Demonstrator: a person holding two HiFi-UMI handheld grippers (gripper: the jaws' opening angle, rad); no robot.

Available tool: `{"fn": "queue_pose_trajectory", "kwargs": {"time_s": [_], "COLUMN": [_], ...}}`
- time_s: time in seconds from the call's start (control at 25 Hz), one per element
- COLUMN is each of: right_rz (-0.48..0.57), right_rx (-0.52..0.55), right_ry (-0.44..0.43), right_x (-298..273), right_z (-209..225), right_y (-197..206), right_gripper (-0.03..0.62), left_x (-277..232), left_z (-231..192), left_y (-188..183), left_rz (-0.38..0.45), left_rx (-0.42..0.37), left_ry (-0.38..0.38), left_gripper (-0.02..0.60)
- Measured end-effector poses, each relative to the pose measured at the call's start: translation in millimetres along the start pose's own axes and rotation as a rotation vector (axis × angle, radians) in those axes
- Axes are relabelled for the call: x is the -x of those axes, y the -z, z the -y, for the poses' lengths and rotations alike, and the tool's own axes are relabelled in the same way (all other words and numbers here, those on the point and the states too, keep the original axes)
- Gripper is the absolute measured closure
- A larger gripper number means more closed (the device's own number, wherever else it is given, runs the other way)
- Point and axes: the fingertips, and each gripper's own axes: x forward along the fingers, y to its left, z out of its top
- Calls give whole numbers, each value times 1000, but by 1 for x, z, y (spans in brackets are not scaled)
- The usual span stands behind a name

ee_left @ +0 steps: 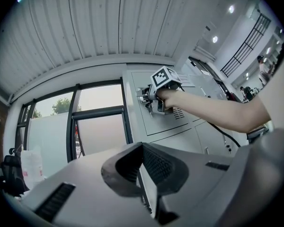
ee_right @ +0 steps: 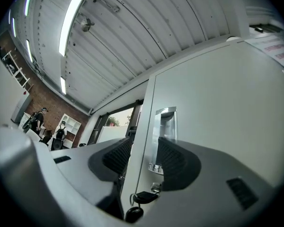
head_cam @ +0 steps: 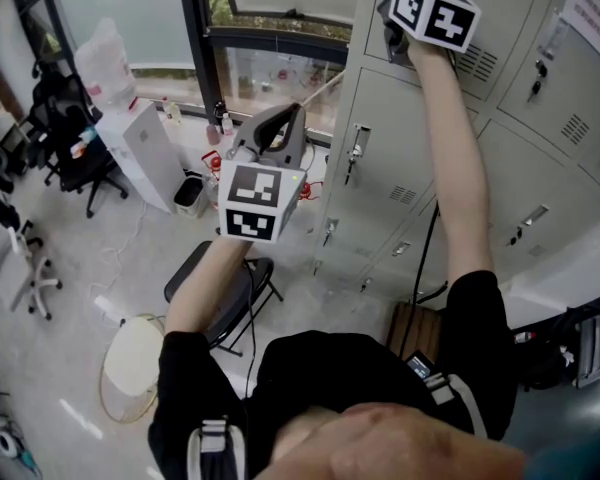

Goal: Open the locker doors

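Observation:
A bank of grey lockers (head_cam: 410, 168) stands on the right of the head view. My right gripper (ee_right: 144, 150) is raised to the top-left locker door (ee_right: 217, 103). Its jaws stand wide, with the door's left edge and chrome handle (ee_right: 164, 126) between them; I see no pad pressing. A key (ee_right: 141, 197) hangs in the lock just below the handle. From the left gripper view, the right gripper (ee_left: 149, 96) sits at that handle. My left gripper (head_cam: 283, 120) is shut on nothing, held in the air left of the lockers, away from any door.
Left of the lockers runs a window wall (head_cam: 270, 78). On the floor below are a white unit (head_cam: 145, 153), a small bin (head_cam: 190, 193), office chairs (head_cam: 80, 158), a black folding chair (head_cam: 230, 288) and a round white disc (head_cam: 135, 358). A wooden stool (head_cam: 415, 328) stands by my legs.

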Motion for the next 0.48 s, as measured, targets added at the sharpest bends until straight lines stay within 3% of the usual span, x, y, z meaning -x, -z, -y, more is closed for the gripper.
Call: {"fn": "queue_pose_trajectory", "kwargs": {"time_s": [0.2,0.48], "right_rz": [20,55], "right_rx": [-56,-44], "right_ry": [-69,-138], "right_x": [5,19], "right_z": [-1,-12], "right_y": [-1,-8], "right_gripper": [408,395], "left_x": [0,-6], "left_z": [0,8], "left_y": [4,8], "left_rz": [-8,-18], "left_rx": [0,1], "left_ry": [3,28], "left_gripper": [572,572]}}
